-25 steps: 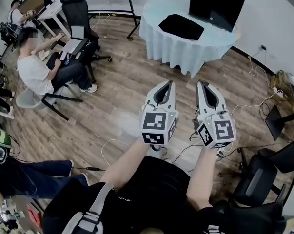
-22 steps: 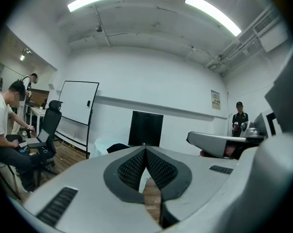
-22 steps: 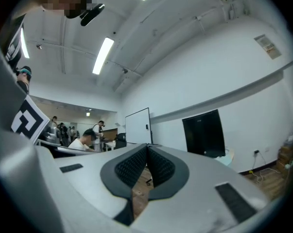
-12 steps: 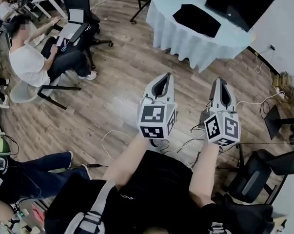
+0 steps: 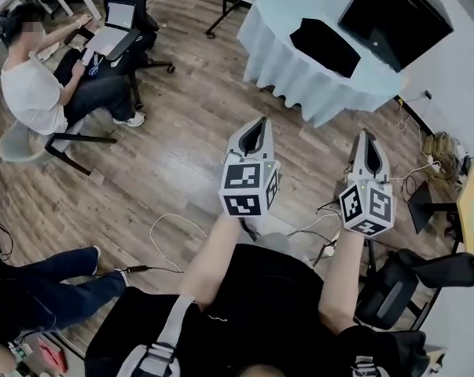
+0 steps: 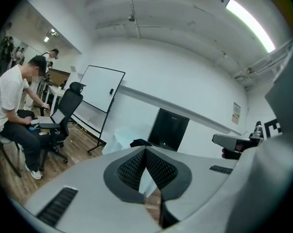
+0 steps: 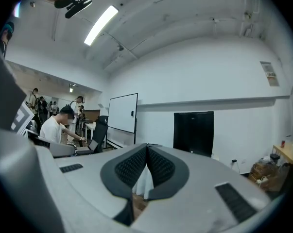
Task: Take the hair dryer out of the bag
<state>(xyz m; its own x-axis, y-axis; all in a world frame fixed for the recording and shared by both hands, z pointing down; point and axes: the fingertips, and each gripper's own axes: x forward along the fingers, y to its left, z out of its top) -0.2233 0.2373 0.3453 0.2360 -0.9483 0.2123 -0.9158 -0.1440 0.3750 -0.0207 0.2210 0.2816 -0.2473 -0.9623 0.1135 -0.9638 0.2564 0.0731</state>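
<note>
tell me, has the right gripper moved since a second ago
Yes. The right gripper has shifted rightward, nearer the black chair and farther from the left gripper.

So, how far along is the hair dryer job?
Nothing looks done: the black bag lies on the table, and no hair dryer shows. In hand: nothing; the left gripper and right gripper are shut, empty, short of the table. Left: reach the bag, take the dryer out.

What the black bag (image 5: 325, 45) on the cloth-covered table (image 5: 288, 69) holds is hidden from the head view; the black screen (image 5: 394, 22) behind it is cut off by the top edge, and a person in jeans (image 5: 40, 289) is cropped at the left edge
</note>
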